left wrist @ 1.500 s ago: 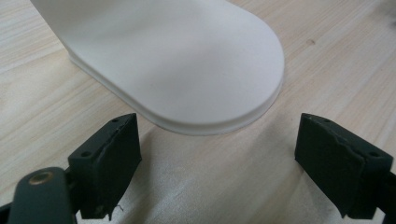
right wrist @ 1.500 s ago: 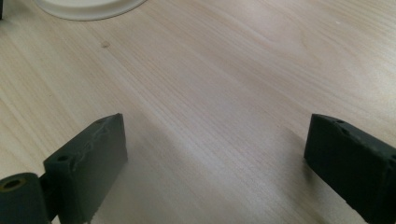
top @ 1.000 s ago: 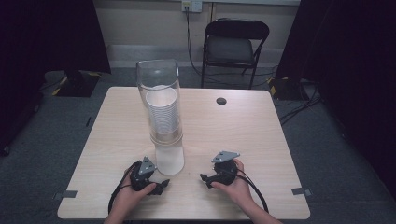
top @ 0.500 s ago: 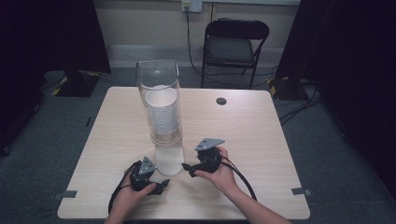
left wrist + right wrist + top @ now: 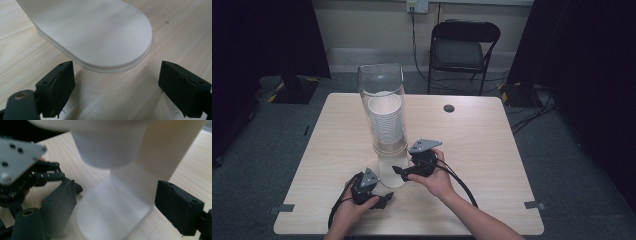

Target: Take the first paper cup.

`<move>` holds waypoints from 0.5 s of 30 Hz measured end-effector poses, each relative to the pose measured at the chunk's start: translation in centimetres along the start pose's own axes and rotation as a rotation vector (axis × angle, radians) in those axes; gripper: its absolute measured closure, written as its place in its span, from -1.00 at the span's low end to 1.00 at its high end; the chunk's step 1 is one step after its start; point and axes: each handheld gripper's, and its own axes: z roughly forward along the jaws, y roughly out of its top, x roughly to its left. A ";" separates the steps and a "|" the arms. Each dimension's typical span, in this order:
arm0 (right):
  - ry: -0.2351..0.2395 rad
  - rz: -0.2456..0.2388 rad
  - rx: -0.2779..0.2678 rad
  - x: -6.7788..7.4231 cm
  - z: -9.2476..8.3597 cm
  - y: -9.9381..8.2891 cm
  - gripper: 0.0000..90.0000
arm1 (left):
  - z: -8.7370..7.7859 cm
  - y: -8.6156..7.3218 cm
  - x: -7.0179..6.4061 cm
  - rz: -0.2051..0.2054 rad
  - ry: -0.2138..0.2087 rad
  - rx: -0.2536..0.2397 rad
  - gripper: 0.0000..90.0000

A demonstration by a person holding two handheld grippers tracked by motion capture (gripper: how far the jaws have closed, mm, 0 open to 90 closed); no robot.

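Observation:
A tall clear dispenser tube [image 5: 381,90] holds a stack of white paper cups [image 5: 386,125] and stands on a white base [image 5: 391,174] on the wooden table [image 5: 492,150]. My right gripper [image 5: 399,172] is open, its jaws pointing left at the base just under the tube. In the right gripper view the white stand [image 5: 120,202] sits between the open jaws, with the lowest cup [image 5: 107,147] above it. My left gripper [image 5: 383,200] rests open on the table in front of the base. The base's rounded foot [image 5: 100,32] lies just beyond the left gripper [image 5: 117,87].
A small black round cap [image 5: 449,108] sits in the tabletop at the back right. A black folding chair [image 5: 464,47] stands behind the table. Cables run over the floor at the right. The left gripper [image 5: 30,172] is close at the left in the right gripper view.
My right gripper has moved left and slightly forward, from the table right of the dispenser up to its base. The left gripper has stayed where it was.

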 end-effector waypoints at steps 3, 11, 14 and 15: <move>0.013 -0.002 -0.034 0.1 0.2 0.7 -0.58 | 0.0 0.0 0.0 0.001 0.000 0.001 -0.71; 0.020 -0.016 -0.093 0.3 0.7 2.1 -0.43 | 0.0 0.1 0.0 0.009 0.007 0.010 -0.74; 0.019 -0.020 -0.103 0.3 0.9 2.2 -0.36 | 0.0 0.1 0.1 0.010 0.008 0.012 -0.74; 0.024 -0.023 -0.110 0.4 1.0 2.2 -0.33 | 0.0 0.1 0.0 0.009 0.006 0.012 -0.74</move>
